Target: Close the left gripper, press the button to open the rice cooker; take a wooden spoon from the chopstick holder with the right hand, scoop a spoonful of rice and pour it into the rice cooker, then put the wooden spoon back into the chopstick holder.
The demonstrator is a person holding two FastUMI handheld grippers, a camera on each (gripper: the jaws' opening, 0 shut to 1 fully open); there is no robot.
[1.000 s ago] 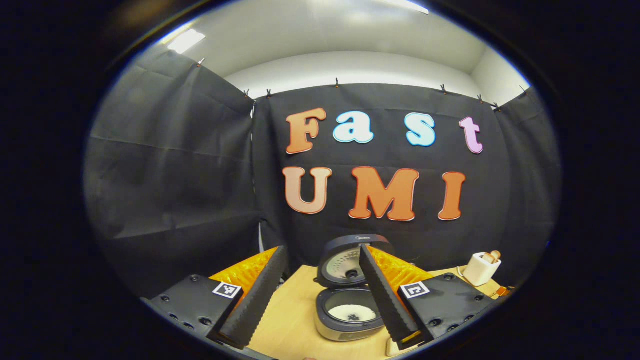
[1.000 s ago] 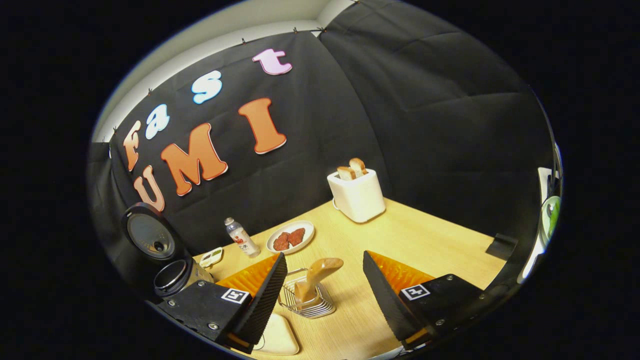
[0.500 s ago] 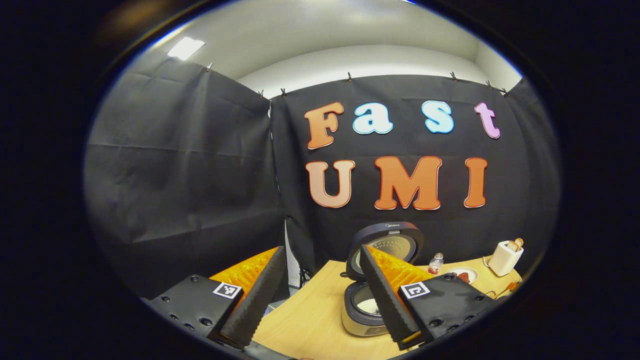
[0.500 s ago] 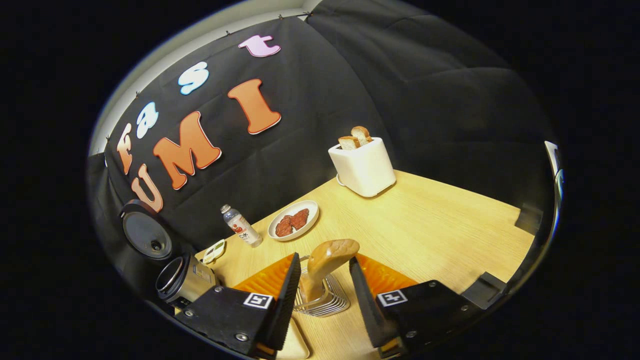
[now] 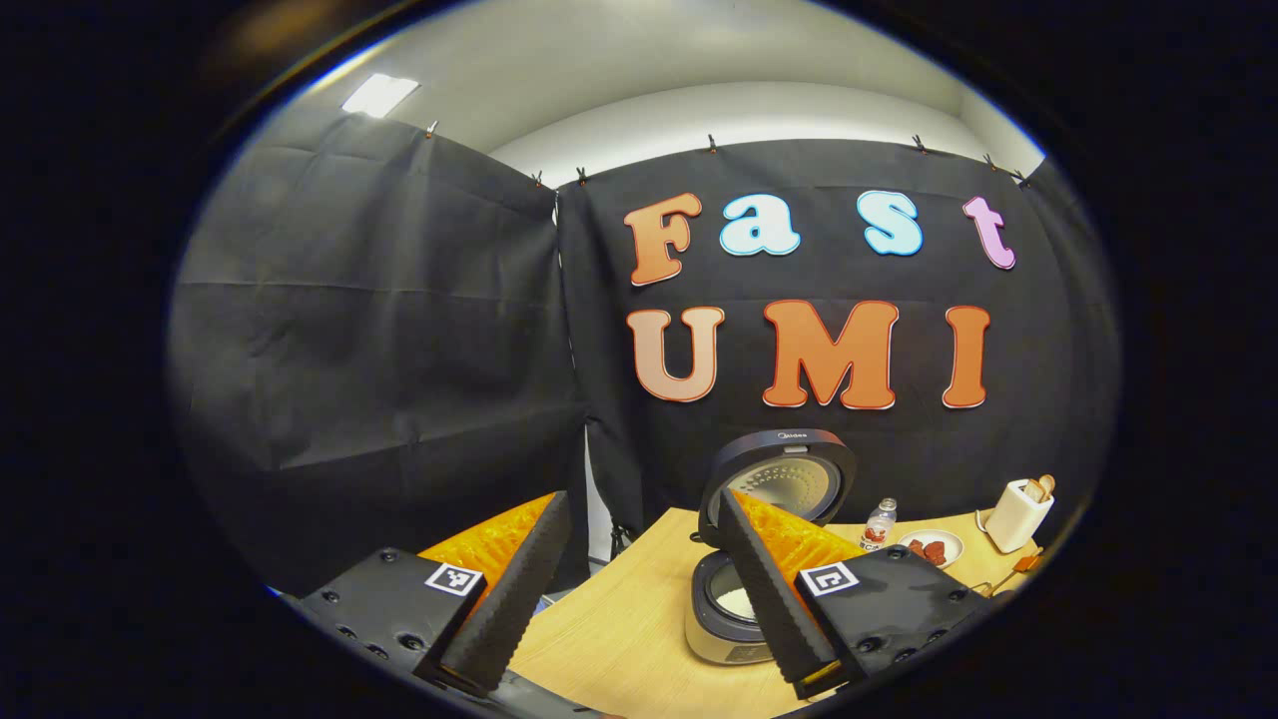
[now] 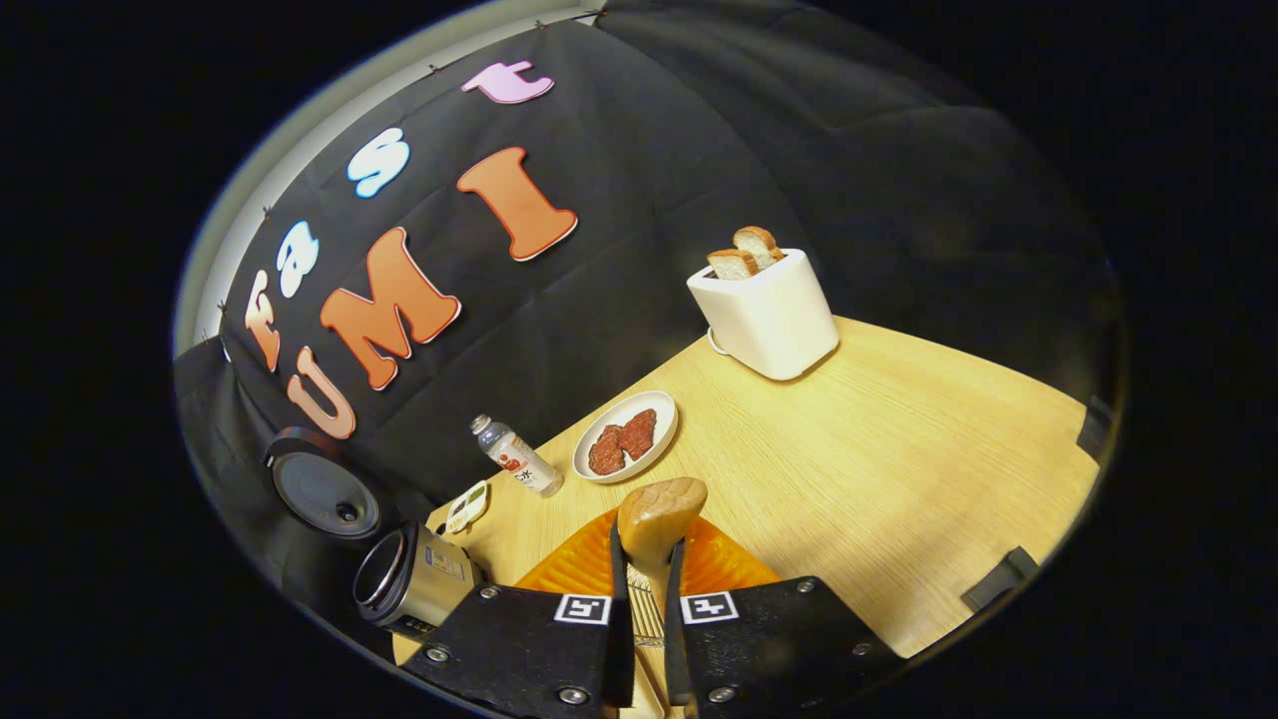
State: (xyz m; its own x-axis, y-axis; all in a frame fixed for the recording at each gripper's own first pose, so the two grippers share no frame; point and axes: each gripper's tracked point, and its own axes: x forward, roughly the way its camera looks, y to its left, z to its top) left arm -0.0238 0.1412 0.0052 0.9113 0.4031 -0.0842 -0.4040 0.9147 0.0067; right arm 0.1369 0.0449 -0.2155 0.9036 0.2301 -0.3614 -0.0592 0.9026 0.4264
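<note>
Right tool [image 6: 641, 599] closed on wooden spoon [image 6: 654, 519], standing in wire chopstick holder [image 6: 649, 619] on desk [image 6: 899, 439]. Left tool [image 5: 639, 589] wide open, holding nothing. Rice cooker [image 5: 739, 609] open on desk, lid up, white rice inside pot. Plate [image 6: 627, 449] with red pieces; toaster [image 6: 769, 310] with two bread slices.

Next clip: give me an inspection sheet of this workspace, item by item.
Surface: light wooden table.
Job's things: rice cooker open, lid up, white rice inside; wooden spoon standing in the wire chopstick holder.
Clutter: white toaster with bread; plate of reddish food; small bottle.
Grippers: left gripper open, holding nothing; right gripper shut on the wooden spoon.
Cables: nothing seen.
Surroundings: black cloth wall, white ceiling.
</note>
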